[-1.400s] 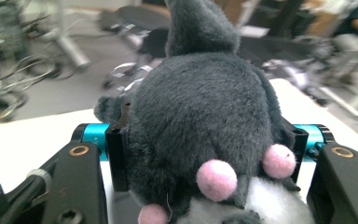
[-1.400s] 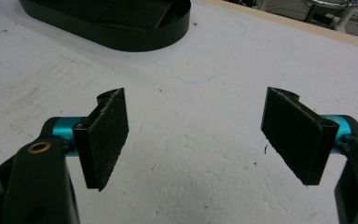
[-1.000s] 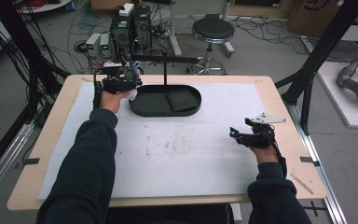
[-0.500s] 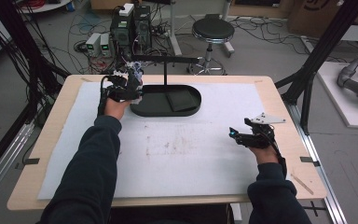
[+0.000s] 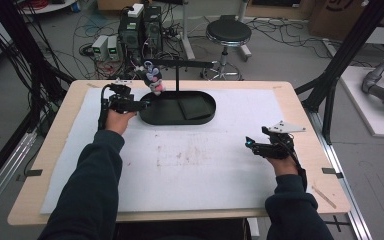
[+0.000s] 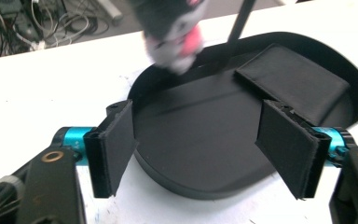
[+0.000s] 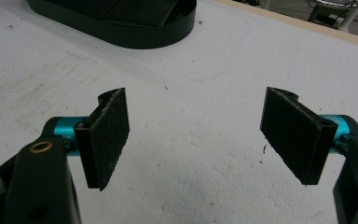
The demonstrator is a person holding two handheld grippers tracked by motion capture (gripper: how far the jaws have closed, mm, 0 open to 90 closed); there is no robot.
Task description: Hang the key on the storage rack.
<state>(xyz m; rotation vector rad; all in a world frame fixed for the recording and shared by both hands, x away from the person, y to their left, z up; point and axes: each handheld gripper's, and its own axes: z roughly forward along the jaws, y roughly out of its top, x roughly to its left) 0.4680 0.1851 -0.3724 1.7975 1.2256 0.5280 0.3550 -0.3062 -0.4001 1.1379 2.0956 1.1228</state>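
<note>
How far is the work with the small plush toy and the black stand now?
Done, it seems: the plush toy hangs from the arm of the black stand, above its oval tray. In hand: the left gripper has just been opening its jaws, nothing is between them. The right gripper rests open over the white mat. Left: probably only drawing the left gripper away.

Plush toy, upper centre of frame: grey, white and pink patches. Oval tray below it: matte black. Tabletop: pale wood edge under a white, brown-smudged mat. Left hand-held gripper: black pads, turquoise collars. Sleeves: dark navy.
</note>
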